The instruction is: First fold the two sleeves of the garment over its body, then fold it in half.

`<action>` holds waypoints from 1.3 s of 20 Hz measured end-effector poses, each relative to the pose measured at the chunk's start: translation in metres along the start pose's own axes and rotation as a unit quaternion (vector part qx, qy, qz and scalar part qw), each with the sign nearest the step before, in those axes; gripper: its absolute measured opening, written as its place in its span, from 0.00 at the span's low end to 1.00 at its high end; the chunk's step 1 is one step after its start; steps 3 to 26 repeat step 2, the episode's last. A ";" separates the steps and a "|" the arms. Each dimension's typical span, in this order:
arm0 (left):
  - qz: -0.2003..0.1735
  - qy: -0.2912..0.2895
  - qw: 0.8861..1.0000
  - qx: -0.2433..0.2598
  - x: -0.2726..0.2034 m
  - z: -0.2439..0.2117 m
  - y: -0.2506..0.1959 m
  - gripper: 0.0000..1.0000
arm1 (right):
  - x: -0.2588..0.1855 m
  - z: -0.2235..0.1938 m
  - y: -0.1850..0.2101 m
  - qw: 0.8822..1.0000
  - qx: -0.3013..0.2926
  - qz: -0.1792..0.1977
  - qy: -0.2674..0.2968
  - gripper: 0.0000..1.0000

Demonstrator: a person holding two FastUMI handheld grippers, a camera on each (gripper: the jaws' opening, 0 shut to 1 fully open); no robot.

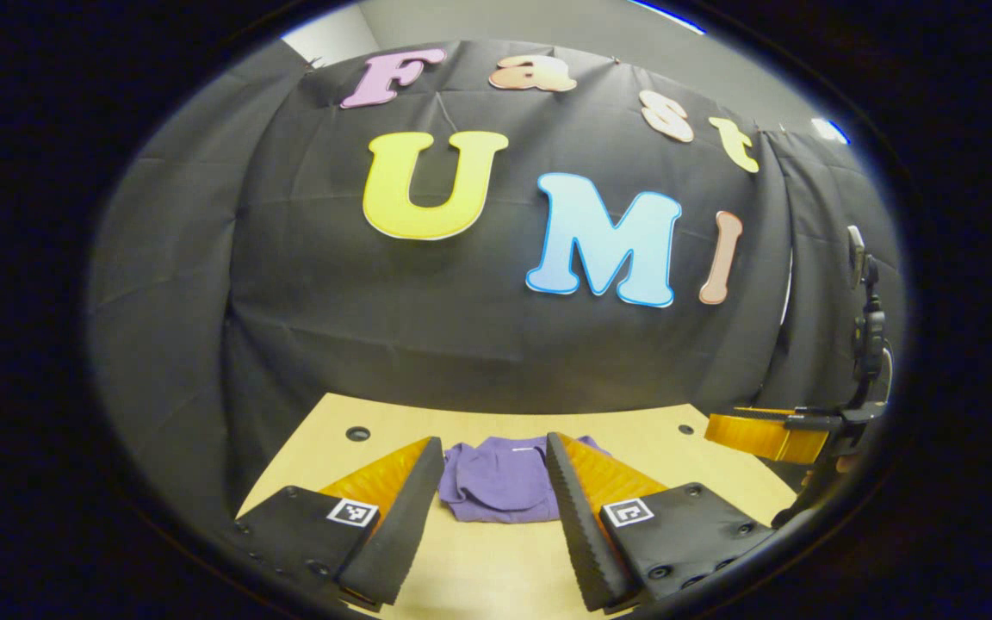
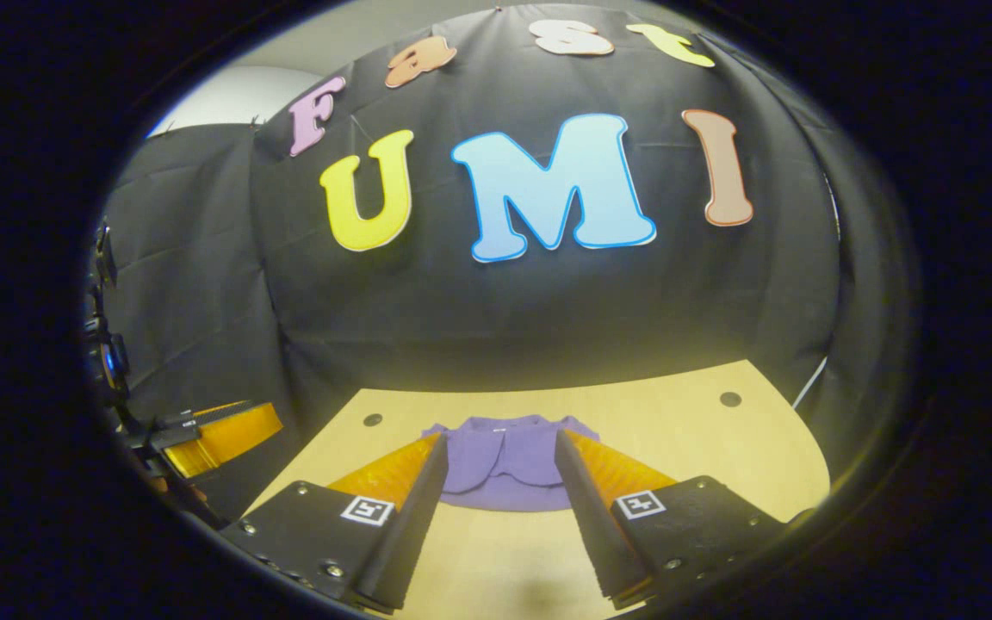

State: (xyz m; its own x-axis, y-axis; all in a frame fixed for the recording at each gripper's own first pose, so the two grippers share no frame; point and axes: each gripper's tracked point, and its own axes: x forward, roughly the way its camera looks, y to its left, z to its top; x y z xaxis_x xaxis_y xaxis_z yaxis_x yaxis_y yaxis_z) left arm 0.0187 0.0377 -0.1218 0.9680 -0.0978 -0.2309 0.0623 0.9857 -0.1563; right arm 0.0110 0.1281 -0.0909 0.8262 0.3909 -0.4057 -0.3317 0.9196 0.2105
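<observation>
A purple garment (image 1: 496, 478) lies folded into a compact bundle on the light wooden table (image 1: 496, 560), toward its far side. My left gripper (image 1: 493, 461) hovers above the table in front of it, open, with the garment seen between its fingers and nothing held. In the right gripper view the same garment (image 2: 503, 469) shows both sleeves laid over its body, and my right gripper (image 2: 502, 456) is open and short of it. The right gripper also appears at the right edge of the left gripper view (image 1: 771, 430), and the left gripper at the left edge of the right gripper view (image 2: 220, 435).
The table has small round holes near its far corners (image 1: 357, 432) (image 2: 729, 399). Black cloth walls close the booth behind and at the sides. A black stand with a device (image 1: 868, 336) rises at the right of the table.
</observation>
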 end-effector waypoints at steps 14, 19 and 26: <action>-0.001 0.001 1.000 0.011 -0.012 -0.007 0.007 0.75 | -0.013 -0.004 0.004 1.000 0.000 -0.006 -0.005 0.79; -0.001 0.001 1.000 0.011 -0.012 -0.007 0.007 0.75 | -0.013 -0.004 0.004 1.000 0.000 -0.006 -0.005 0.79; -0.001 0.001 1.000 0.011 -0.012 -0.007 0.007 0.75 | -0.013 -0.004 0.004 1.000 0.000 -0.006 -0.005 0.79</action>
